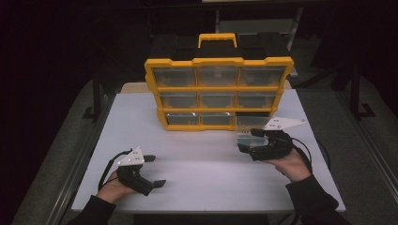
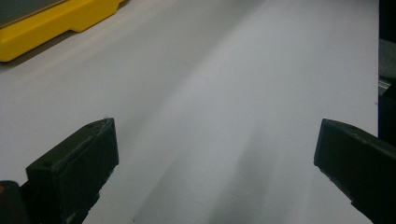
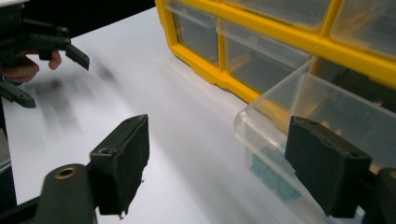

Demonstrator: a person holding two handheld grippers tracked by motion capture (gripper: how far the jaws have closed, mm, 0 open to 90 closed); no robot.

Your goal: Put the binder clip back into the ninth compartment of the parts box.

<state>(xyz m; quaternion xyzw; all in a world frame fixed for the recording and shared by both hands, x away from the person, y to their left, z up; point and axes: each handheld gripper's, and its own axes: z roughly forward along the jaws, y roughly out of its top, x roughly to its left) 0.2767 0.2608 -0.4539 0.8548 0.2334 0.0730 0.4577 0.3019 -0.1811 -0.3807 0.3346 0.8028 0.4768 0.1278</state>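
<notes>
At the bottom-right bay of the yellow organizer, a clear drawer juts out over the table, blue pieces inside. Right tongs are spread, one pad beside the drawer's corner without pinching it. Left tongs rest spread and empty, well apart. A careless nudge could, I judge, tip the drawer out and scatter its contents.

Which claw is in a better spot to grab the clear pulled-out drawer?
The right claw, probably. It sits open right beside the clear plastic drawer pulled from the yellow organizer. The left claw rests open on bare white table, far off.
</notes>
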